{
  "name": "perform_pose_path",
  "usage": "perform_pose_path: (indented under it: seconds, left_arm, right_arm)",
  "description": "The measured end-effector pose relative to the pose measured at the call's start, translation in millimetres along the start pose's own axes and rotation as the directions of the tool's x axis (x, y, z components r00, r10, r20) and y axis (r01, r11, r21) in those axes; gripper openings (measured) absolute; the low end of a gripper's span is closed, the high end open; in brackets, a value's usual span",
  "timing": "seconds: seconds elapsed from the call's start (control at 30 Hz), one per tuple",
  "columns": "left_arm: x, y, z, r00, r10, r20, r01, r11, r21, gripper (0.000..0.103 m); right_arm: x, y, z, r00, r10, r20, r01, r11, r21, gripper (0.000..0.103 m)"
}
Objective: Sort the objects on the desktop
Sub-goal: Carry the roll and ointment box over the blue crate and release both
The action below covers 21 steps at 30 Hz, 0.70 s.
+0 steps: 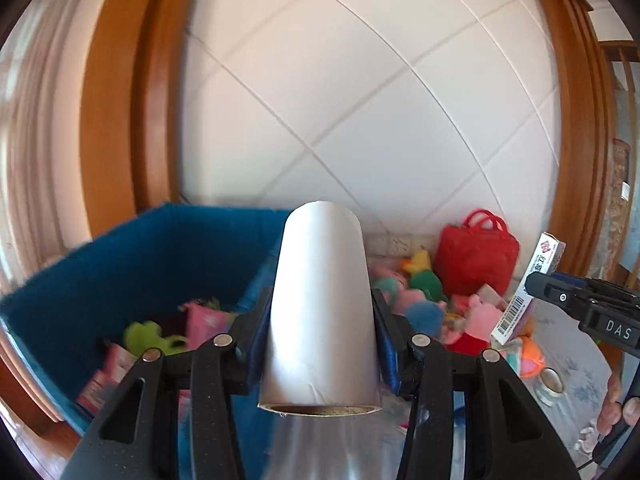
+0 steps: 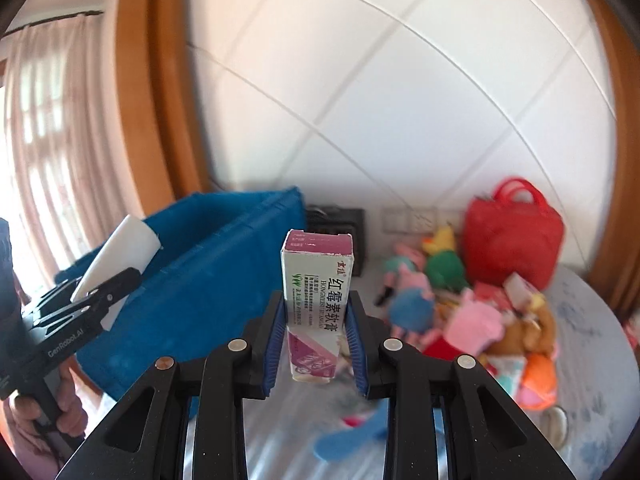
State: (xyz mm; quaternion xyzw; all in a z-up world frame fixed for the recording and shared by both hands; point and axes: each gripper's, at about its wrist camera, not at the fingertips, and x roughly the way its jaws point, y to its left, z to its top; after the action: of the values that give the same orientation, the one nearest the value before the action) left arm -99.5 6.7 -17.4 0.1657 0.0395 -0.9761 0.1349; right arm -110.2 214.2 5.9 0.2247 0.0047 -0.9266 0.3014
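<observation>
The left gripper is clamped on a white roll, held lengthwise between the blue pads with its far end raised above the blue bin. The right gripper pinches a small ointment box upright by its lower half; both loads are in the air, clear of the table. The bin, just left of the toy pile and red bag, already holds a few bright items, so the step in hand looks like carrying each load to its drop. To do it well, bring the roll fully over the bin's open mouth, past the near wall, before loosening the pads, and tip its far end down so it slides in rather than bouncing off the rim. The roll is smooth and may slip if the grip eases early. The box is light and tall above the pads; keep it level, steer it clear of the other gripper, and release it low.
</observation>
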Motion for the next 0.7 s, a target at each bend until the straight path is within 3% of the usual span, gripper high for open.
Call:
perform_pose_path:
  seconds: [0.37, 0.5, 0.7]
  left_arm:
    - [-16.7, 152.0, 7.0, 0.981, 0.193, -0.032, -0.195, 0.980, -0.038, 0.045]
    - [-11.0, 189.3, 6.7, 0.977, 0.206, -0.059, -0.209, 0.977, -0.042, 0.045]
    - [0.7, 206.6, 4.2, 0.980, 0.177, -0.087, -0.181, 0.983, -0.031, 0.045]
  right_arm:
    - [61.8, 173.9, 34.4, 0.985, 0.174, 0.020, -0.170, 0.977, -0.129, 0.029]
    - [79.1, 221.4, 38.0, 0.982, 0.189, 0.010, -0.186, 0.971, -0.149, 0.029]
    - [111.6, 247.0, 39.4, 0.987, 0.157, -0.025, -0.159, 0.973, -0.167, 0.029]
